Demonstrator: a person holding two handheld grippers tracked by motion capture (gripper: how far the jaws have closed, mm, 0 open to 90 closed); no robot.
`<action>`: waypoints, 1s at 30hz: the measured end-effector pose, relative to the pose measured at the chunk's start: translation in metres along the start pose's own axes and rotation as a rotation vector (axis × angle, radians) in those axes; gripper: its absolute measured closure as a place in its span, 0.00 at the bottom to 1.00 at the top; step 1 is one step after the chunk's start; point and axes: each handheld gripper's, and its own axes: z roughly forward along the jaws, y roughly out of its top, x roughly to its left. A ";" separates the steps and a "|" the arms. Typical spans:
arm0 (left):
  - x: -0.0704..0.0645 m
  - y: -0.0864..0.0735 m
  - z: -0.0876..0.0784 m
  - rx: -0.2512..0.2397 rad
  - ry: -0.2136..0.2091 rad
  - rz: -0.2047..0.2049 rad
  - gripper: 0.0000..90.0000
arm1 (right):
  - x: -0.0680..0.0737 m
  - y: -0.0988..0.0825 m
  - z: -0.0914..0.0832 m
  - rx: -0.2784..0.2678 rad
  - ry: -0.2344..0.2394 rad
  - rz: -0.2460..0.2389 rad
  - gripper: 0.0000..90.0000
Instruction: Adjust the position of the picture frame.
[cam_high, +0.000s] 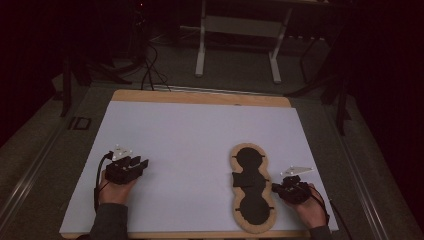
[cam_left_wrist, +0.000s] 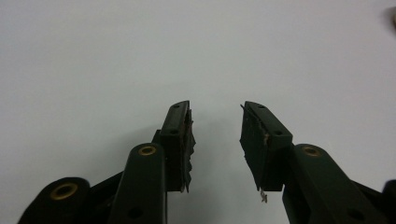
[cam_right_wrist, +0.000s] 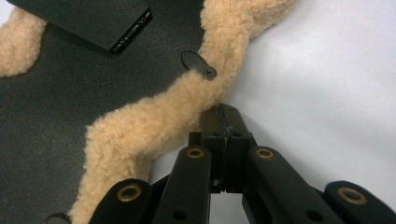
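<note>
R gripper (cam_right_wrist: 223, 112) fingers closed at fleece mat (cam_right_wrist: 154, 126) edge, gripping nothing; L gripper (cam_left_wrist: 215, 122) fingers apart, empty.

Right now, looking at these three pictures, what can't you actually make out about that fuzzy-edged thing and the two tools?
- Fuzzy-edged black pad: high view too dim and small to tell what it is.
- Right tool: its shut jaws meet at the fleece trim; whether any fleece is pinched is unclear.
- Black flat block: cut off by the top edge of the right gripper view.
- Left tool: open over the bare white sheet; a dark speck at the top right edge is cut off.
</note>
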 end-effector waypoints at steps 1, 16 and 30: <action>-0.001 0.000 0.000 0.001 0.000 0.005 0.70 | 0.000 0.000 0.000 0.000 -0.002 0.000 1.00; -0.002 0.001 -0.001 0.000 -0.003 0.014 0.72 | 0.007 0.001 -0.001 0.030 0.031 -0.018 1.00; -0.006 0.001 0.002 0.011 -0.021 0.040 0.73 | 0.021 0.018 0.015 0.011 0.026 -0.003 1.00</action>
